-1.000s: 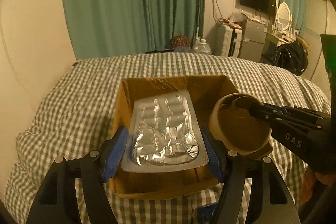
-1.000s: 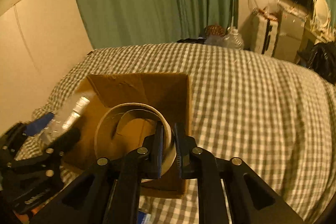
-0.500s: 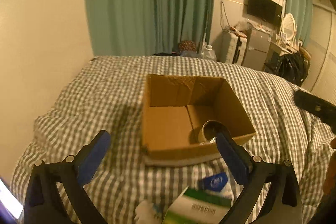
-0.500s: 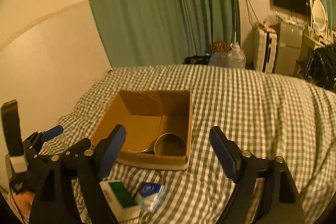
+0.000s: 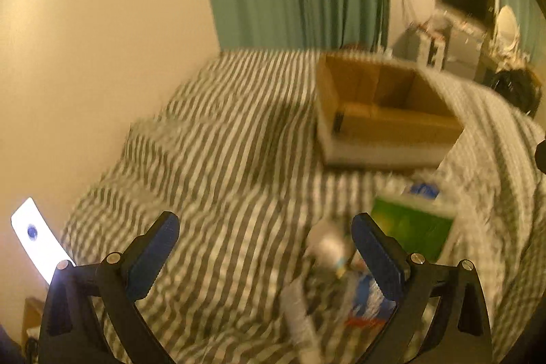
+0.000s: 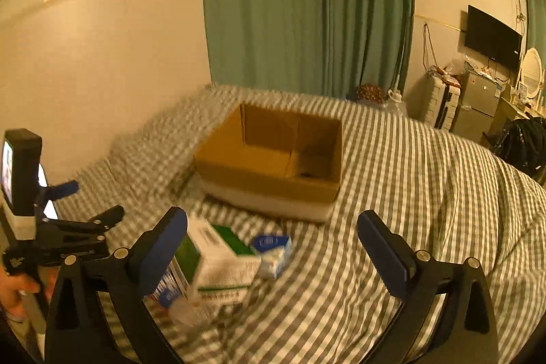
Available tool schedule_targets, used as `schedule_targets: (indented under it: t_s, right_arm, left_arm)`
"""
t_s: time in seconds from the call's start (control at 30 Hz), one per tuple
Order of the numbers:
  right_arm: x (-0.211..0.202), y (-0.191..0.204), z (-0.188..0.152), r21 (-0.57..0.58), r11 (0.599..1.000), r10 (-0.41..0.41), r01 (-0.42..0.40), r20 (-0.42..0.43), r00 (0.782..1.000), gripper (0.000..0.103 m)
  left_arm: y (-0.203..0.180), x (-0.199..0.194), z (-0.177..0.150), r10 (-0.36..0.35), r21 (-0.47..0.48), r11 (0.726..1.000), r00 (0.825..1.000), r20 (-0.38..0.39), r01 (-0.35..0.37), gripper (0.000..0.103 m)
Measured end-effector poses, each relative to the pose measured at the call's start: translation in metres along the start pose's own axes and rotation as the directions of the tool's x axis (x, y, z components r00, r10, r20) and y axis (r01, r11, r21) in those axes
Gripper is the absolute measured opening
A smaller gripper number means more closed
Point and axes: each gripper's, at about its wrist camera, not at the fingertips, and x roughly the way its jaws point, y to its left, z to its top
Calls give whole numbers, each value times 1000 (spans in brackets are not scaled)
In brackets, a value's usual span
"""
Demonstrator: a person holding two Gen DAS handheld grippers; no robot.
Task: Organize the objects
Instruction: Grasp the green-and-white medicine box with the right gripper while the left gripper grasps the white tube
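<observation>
Cardboard box contents mostly hidden; both grippers' fingers spread wide, empty.

A bed covered by a grey-and-white checked quilt is seen across the lower half of both views, and on it are set an open cardboard box at centre frame and, nearer the lower left, a green-and-white carton touching a small blue-and-white box.

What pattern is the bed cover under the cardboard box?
Grey-and-white check on the bed cover; clearest in the right wrist view.
</observation>
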Motion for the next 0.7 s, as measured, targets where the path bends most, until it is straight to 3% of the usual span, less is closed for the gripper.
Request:
schedule_targets:
  t_s: [0.17, 0.27, 0.4, 0.57, 0.67, 0.7]
  right_arm:
    - [35, -4, -39, -13, 1000, -24, 23, -110, 994, 100]
    - [44, -9, -48, 23, 1000, 10, -7, -142, 990, 100]
    - [54, -9, -48, 45, 998, 46, -40, -144, 988, 100]
    - [65, 5, -41, 38, 995, 98, -94, -145, 984, 100]
    - [82, 13, -36, 22, 995, 102, -100, -156, 983, 100]
    - [88, 15, -34, 24, 993, 115, -112, -162, 980, 100]
  left_arm:
    - [-9, 40, -39, -9, 22, 1000, 990, -143, 12, 102]
    - [-15, 55, -57, -28, 40, 999, 977, -211, 37, 87]
    - [-9, 62, -71, -67, 11, 997, 966, -249, 72, 79]
    - [-2, 72, -90, -135, -8, 990, 931, -338, 141, 72]
    - [-14, 76, -93, -161, 38, 982, 919, -361, 187, 53]
    - [-18, 76, -94, -169, 55, 978, 917, -362, 202, 42]
